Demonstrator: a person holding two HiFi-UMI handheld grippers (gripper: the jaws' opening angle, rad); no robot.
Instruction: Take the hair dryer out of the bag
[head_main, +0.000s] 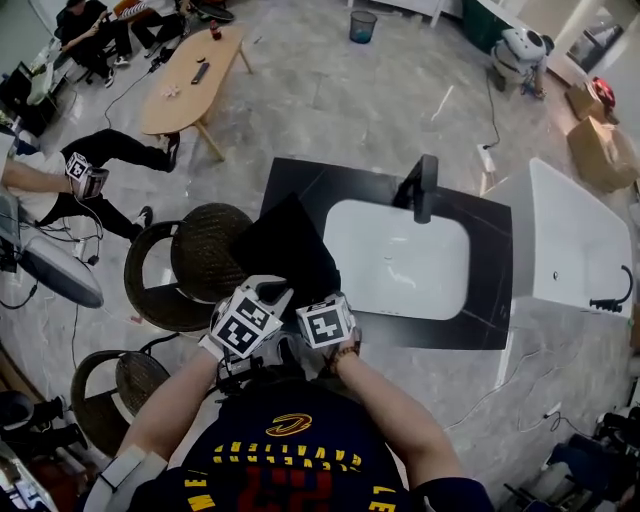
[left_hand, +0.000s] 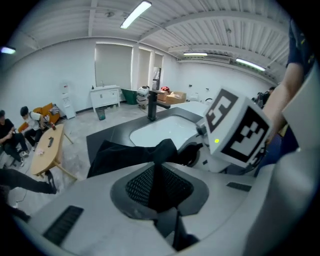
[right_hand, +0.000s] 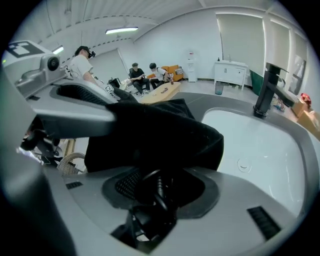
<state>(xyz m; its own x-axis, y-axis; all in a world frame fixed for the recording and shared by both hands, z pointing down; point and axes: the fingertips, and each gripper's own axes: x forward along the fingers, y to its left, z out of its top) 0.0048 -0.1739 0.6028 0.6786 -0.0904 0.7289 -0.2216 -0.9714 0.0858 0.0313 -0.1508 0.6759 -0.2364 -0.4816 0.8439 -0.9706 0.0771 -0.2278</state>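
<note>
A black cloth bag (head_main: 285, 245) lies on the left end of the black counter (head_main: 485, 300), beside the white sink (head_main: 400, 262). My left gripper (head_main: 262, 292) is shut on a fold of the bag's fabric (left_hand: 159, 150), pinched between its jaws (left_hand: 157, 167). Close to its right, my right gripper (head_main: 318, 302) reaches into the bag's mouth (right_hand: 165, 137). Its jaws (right_hand: 159, 182) are closed on a black part with a ribbed cord (right_hand: 159, 192), apparently the hair dryer; most of it is hidden in the bag. The left gripper (right_hand: 55, 95) shows in the right gripper view.
A black faucet (head_main: 425, 186) stands behind the sink. Two wicker chairs (head_main: 190, 268) stand left of the counter, a white bathtub (head_main: 575, 235) to the right. A wooden table (head_main: 195, 75) and seated people are far left.
</note>
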